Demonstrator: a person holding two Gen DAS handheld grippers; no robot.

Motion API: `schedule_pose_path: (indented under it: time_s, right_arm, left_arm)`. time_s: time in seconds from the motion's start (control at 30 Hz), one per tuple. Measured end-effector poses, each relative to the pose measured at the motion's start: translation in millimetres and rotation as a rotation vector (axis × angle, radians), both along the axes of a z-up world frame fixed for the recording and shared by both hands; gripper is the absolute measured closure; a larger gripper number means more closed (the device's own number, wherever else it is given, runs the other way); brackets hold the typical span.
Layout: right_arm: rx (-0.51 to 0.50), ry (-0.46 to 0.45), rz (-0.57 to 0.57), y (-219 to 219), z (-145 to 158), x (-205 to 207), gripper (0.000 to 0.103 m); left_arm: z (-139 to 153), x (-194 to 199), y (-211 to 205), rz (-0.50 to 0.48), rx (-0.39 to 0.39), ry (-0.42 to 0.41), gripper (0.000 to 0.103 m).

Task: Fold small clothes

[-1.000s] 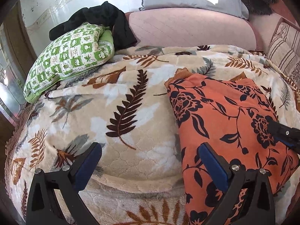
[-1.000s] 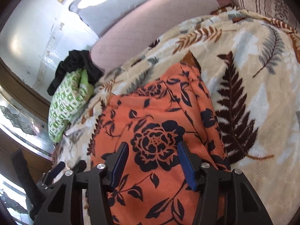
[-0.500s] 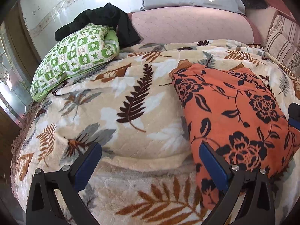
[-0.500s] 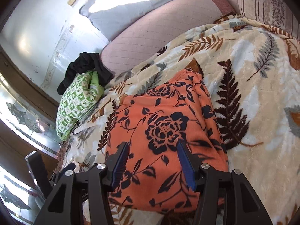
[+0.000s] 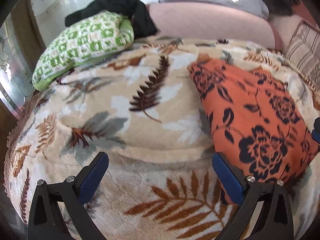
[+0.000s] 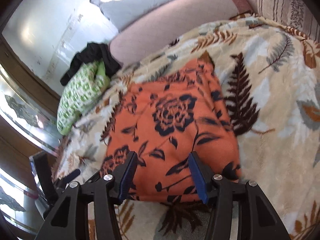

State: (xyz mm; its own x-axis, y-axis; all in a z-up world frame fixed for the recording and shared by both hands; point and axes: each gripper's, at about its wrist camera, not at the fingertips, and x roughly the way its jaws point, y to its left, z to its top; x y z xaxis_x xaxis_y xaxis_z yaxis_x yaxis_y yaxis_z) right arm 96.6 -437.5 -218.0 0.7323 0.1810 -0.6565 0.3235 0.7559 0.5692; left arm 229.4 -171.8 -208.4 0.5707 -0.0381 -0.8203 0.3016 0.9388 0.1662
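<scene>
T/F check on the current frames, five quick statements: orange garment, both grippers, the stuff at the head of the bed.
1. The orange floral garment lies folded on the leaf-print blanket. True.
2. The right gripper is clamped on the garment. False: its jaws stand apart above the cloth, with nothing pinched.
3. The left gripper is open and holds nothing. True.
4. A black garment is draped over the green-and-white pillow. True.
5. The green-and-white pillow lies on top of the orange garment. False: it sits apart from it, at the far left of the bed.
</scene>
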Motion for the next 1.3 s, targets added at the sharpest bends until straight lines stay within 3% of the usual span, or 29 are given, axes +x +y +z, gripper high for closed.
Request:
schedule_pose_path:
  time_s: [0.2, 0.27, 0.33, 0.4, 0.57, 0.9, 1.3]
  right_arm:
    - [0.001, -0.033, -0.069, -20, 10, -2, 0.047]
    - [0.007, 0.029, -0.053, -18, 0, 6, 0.047]
    - [0.017, 0.163, -0.019, -14, -24, 21, 0.046]
    - [-0.055, 0.197, -0.018, -9, -27, 27, 0.046]
    - [-0.038, 0.137, -0.044, -14, -14, 27, 0.044]
    - [-0.111, 0.045, -0.093, -9, 8, 37, 0.044]
    - [-0.093, 0.051, -0.117, -11, 4, 53, 0.044]
  left_arm:
    - [20, 1, -10, -0.041, -0.087, -0.067, 0.0]
    - [8, 5, -20, -0.067, -0.061, -0.024, 0.0]
    - [-15, 10, -34, -0.092, -0.005, 0.05, 0.0]
    - [-20, 9, -36, -0.086, -0.019, 0.041, 0.0]
    - [-11, 10, -38, -0.108, -0.013, 0.007, 0.0]
    - [10, 9, -37, -0.142, -0.03, -0.082, 0.0]
    - [10, 26, -32, -0.127, -0.054, -0.061, 0.0]
